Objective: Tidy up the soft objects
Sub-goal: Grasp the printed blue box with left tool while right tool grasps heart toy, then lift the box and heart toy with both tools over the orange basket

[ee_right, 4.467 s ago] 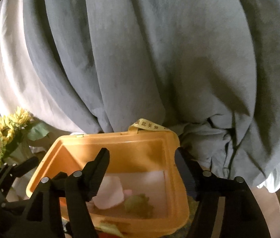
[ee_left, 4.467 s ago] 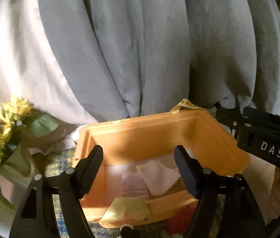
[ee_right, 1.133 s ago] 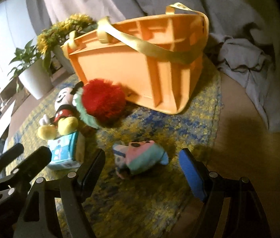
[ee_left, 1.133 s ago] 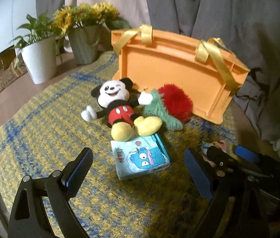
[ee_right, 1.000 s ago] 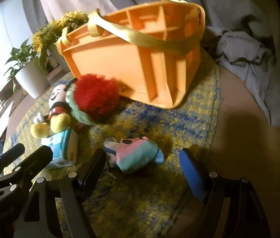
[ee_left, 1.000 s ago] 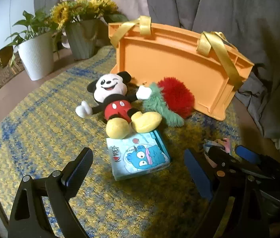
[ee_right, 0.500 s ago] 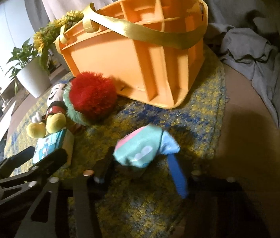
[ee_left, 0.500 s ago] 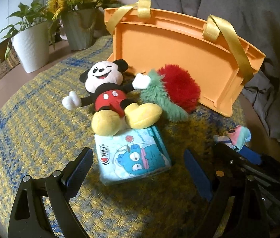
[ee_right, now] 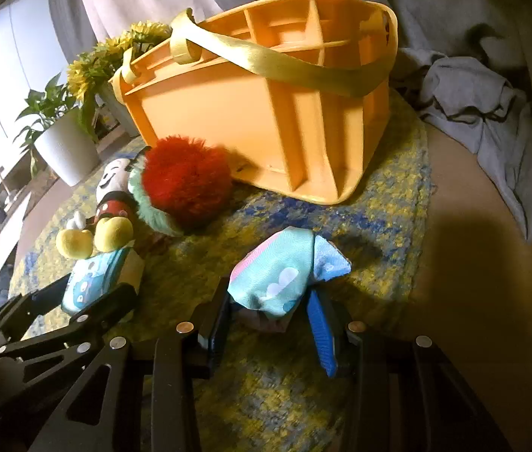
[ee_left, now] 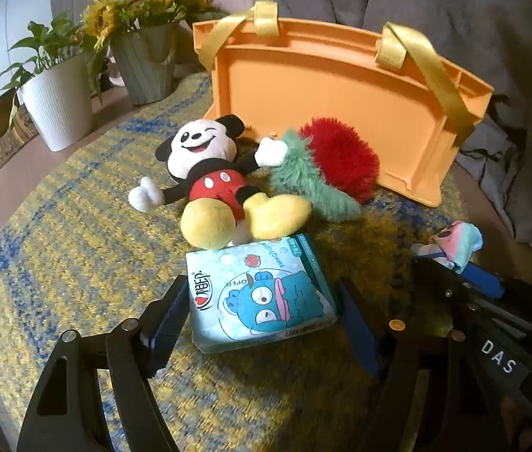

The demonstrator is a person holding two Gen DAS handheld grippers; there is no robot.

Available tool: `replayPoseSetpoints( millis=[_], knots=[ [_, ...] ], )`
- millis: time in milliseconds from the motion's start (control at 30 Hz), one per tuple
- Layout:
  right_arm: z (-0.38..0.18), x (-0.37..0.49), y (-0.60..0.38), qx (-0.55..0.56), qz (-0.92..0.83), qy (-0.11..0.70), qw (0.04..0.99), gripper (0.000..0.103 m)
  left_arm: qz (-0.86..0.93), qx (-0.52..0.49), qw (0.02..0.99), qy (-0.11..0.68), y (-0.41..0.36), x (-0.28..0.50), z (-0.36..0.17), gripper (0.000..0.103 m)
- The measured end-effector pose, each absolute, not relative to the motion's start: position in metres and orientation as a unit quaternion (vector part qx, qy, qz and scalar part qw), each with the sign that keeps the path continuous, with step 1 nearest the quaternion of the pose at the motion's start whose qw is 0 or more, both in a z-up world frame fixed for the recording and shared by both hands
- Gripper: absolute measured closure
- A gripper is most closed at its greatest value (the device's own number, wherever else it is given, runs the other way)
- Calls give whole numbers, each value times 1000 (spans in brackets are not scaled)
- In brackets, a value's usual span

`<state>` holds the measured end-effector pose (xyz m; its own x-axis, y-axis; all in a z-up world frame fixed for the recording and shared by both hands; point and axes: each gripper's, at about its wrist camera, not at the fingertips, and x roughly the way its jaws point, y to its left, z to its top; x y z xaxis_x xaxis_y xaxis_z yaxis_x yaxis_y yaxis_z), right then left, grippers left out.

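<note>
My left gripper [ee_left: 262, 316] is open, its fingers on either side of a blue cartoon tissue pack [ee_left: 260, 292] lying on the mat. My right gripper [ee_right: 271, 320] is shut on a teal and pink soft pouch [ee_right: 284, 267], held just above the mat; the pouch also shows in the left wrist view [ee_left: 456, 241]. A Mickey plush [ee_left: 215, 177] and a red and green furry toy [ee_left: 326, 167] lie in front of the orange basket [ee_left: 326, 86], which has yellow ribbon handles. The basket [ee_right: 250, 105] also shows in the right wrist view.
A yellow and blue woven mat [ee_left: 58, 248] covers the round table. A white plant pot [ee_left: 58, 105] and a sunflower pot [ee_left: 145, 64] stand at the back left. Grey fabric [ee_right: 473, 101] lies behind and to the right of the basket.
My right gripper closed on the pouch and lifted it slightly. My left gripper moved forward and down until its fingers flank the tissue pack.
</note>
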<state>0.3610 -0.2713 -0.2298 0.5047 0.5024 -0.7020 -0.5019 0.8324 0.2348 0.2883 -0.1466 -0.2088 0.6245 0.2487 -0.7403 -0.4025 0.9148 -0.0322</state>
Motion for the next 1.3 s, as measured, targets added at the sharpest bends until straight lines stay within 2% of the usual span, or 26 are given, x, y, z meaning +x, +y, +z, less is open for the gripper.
replayPoseSetpoints(
  millis=[733, 1300],
  knots=[
    [-174, 305, -250, -3, 297, 359, 885, 63, 180, -90, 929, 312, -117, 225, -142, 27],
    [-110, 261, -221, 28, 222, 309, 924, 63, 96, -52, 959, 260, -69, 214, -88, 27]
  ],
)
